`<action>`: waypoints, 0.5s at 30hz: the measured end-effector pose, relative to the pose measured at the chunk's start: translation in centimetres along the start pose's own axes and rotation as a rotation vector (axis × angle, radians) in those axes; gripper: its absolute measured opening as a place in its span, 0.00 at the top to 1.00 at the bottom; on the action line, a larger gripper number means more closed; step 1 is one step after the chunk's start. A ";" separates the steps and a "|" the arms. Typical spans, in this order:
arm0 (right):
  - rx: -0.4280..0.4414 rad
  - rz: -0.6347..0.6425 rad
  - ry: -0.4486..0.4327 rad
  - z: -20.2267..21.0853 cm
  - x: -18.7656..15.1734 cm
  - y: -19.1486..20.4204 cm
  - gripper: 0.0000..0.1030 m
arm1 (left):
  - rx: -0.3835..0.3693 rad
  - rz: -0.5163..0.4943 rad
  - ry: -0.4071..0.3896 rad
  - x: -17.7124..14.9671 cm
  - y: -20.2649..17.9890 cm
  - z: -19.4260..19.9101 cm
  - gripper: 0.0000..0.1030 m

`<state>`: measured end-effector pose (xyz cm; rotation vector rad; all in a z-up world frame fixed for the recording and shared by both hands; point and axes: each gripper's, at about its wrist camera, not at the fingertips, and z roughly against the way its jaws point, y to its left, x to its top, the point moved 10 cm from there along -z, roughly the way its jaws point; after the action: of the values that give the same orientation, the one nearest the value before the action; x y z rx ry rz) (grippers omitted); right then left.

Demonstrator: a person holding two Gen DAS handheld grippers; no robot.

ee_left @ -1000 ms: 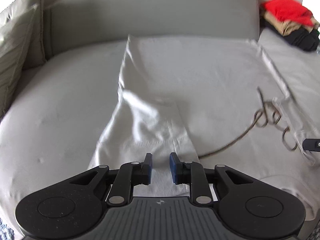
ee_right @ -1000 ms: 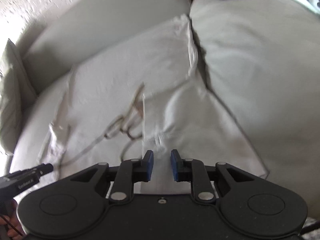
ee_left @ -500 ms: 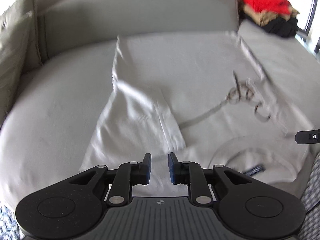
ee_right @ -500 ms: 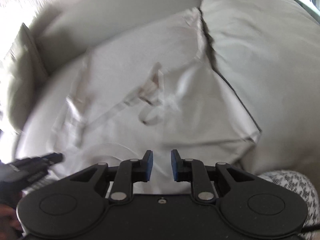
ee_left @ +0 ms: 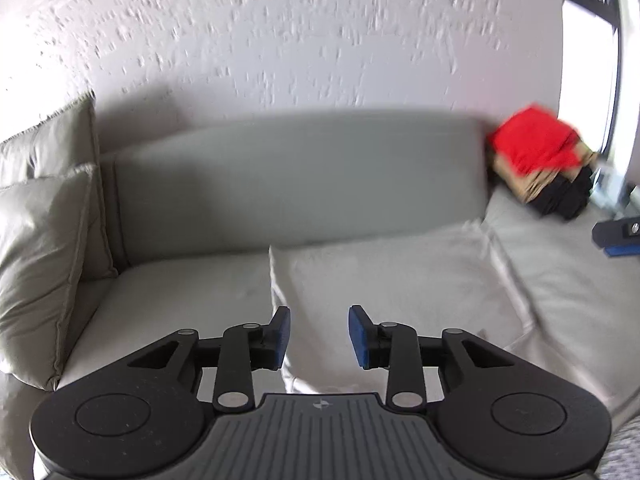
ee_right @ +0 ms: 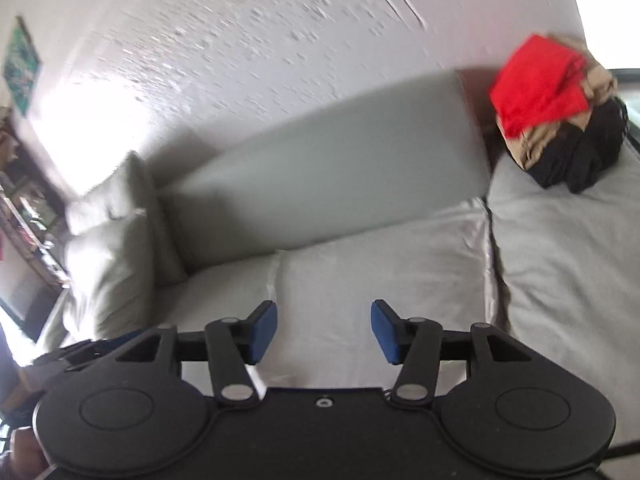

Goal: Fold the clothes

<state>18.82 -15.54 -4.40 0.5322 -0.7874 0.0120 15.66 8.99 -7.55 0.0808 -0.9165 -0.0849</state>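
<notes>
The left gripper (ee_left: pixel 316 334) hangs above the sofa (ee_left: pixel 296 176) with its blue-padded fingers (ee_left: pixel 280 336) parted and opening wider; nothing is between them. The right gripper (ee_right: pixel 323 332) is the same, its fingers (ee_right: pixel 262 332) spread farther and also opening, with only air in the gap.

The pale folded garment (ee_left: pixel 392 280) lies flat on the seat cushion, below and beyond the fingers of both grippers. In the left wrist view its left edge runs from just under the left finger up toward the backrest, and the cloth spreads to the right of that edge as far as the seam between the seat cushions. Its long axis seems to run across the seat, roughly parallel to the backrest, though its near end is hidden under the gripper bodies, so the full outline cannot be told. In the right wrist view the garment (ee_right: pixel 380 276) fills the space straight ahead between the fingers, and its right edge lies along the cushion seam.

No container is in view. Far beyond the right finger, at the sofa's far end, sits a pile of clothes (ee_left: pixel 540 160): red on top, tan under it, black at the bottom. A loose cushion (ee_left: pixel 44 256) leans at the sofa's left end, well to the left of the left finger. The tip of the right gripper shows at the right edge of the left wrist view.
</notes>
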 end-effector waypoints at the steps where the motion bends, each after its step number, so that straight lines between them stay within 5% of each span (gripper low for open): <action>1: -0.030 -0.014 0.017 -2.0 -0.3 -1.4 0.51 | 0.007 -0.002 0.038 -0.7 0.0 -2.0 0.69; 4: -0.121 -0.057 0.041 -7.5 -1.3 -6.4 0.65 | 0.018 0.008 0.133 -3.5 0.0 -7.9 0.70; 5: -0.148 -0.083 0.028 -8.6 -1.4 -8.3 0.85 | 0.014 0.021 0.143 -4.1 0.2 -9.4 0.73; 6: -0.175 -0.109 0.015 -9.6 -1.4 -10.2 0.91 | 0.010 0.036 0.153 -4.6 0.4 -10.9 0.82; 9: -0.236 -0.195 -0.009 -12.3 -1.5 -15.2 0.91 | 0.018 0.110 0.196 -5.5 2.0 -15.2 0.94; 15: -0.227 -0.238 0.179 -19.1 -3.8 -18.1 0.90 | 0.023 0.080 0.318 -6.9 2.8 -22.9 0.95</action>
<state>32.58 -21.76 -26.22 0.4001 -0.5388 -0.2439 29.78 13.31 -26.50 0.0759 -0.6019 0.0133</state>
